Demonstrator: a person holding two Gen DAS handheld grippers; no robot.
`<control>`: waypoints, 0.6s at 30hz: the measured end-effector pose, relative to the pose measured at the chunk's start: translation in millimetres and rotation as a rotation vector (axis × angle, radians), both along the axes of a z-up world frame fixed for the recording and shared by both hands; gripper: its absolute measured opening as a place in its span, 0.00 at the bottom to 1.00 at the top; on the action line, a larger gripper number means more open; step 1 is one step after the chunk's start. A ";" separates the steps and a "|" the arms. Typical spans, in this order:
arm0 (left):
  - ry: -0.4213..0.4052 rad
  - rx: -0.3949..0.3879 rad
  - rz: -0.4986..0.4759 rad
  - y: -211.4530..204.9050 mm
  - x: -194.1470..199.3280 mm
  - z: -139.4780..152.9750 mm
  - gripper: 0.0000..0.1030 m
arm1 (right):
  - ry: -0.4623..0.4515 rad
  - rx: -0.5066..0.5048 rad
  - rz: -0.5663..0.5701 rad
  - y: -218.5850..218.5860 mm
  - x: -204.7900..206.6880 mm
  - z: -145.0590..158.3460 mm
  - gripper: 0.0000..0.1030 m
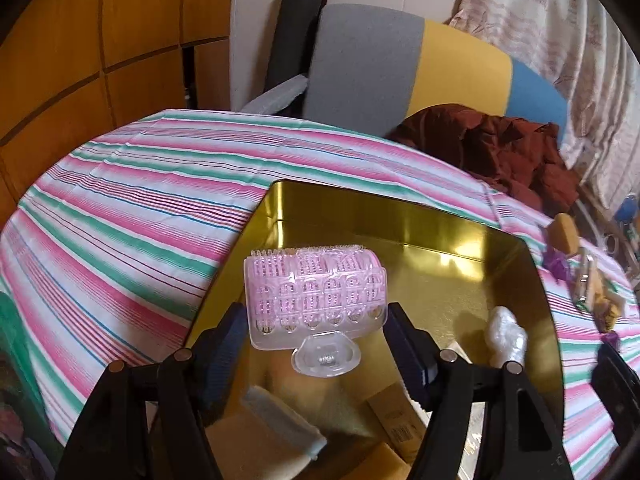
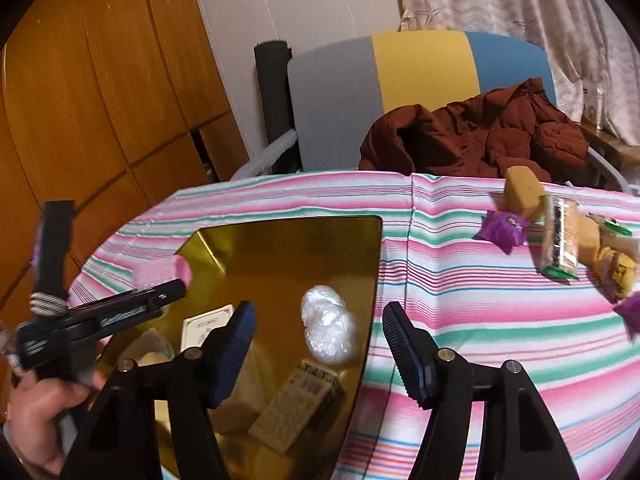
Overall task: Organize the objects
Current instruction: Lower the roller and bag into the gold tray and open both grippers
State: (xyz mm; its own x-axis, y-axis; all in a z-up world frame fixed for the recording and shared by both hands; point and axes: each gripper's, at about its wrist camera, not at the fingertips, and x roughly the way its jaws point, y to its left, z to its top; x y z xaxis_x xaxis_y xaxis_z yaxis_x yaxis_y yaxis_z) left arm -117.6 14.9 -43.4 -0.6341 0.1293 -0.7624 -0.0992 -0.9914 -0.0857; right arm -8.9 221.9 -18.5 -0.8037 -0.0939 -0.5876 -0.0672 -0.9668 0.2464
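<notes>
The left tongs pinch a pink plastic hair roller above the gold rectangular tin tray; the right tongs stand spread, empty. Printing on the cream boxes inside is unreadable. Beyond, wrapped snacks lie on the striped worktop.

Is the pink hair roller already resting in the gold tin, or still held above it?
Still held: the left gripper has the pink hair roller clamped between its jaws, above the gold tin, clear of its floor.

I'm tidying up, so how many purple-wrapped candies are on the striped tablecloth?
2. One purple candy lies left of the snack pile; the other is cut off at the right edge. More may be hidden.
</notes>
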 end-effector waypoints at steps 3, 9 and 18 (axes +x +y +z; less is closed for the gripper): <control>-0.023 -0.034 0.031 3.1 -3.8 -1.4 0.69 | 0.004 -0.027 -0.018 6.9 8.9 2.0 0.65; -0.020 0.022 0.025 4.1 -0.5 1.9 0.75 | -0.004 -0.056 -0.053 23.0 17.6 0.2 0.65; 0.057 0.017 0.073 4.5 15.3 25.9 0.77 | 0.006 -0.081 -0.081 35.4 29.5 1.9 0.65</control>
State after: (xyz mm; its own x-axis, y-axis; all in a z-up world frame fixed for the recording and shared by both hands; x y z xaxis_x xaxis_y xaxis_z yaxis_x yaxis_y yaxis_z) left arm -102.3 19.3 -17.5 -0.6848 0.0941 -0.7226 -0.0321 -0.9946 -0.0991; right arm 20.6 257.3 -16.6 -0.8140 -0.0750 -0.5760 -0.1430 -0.9352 0.3239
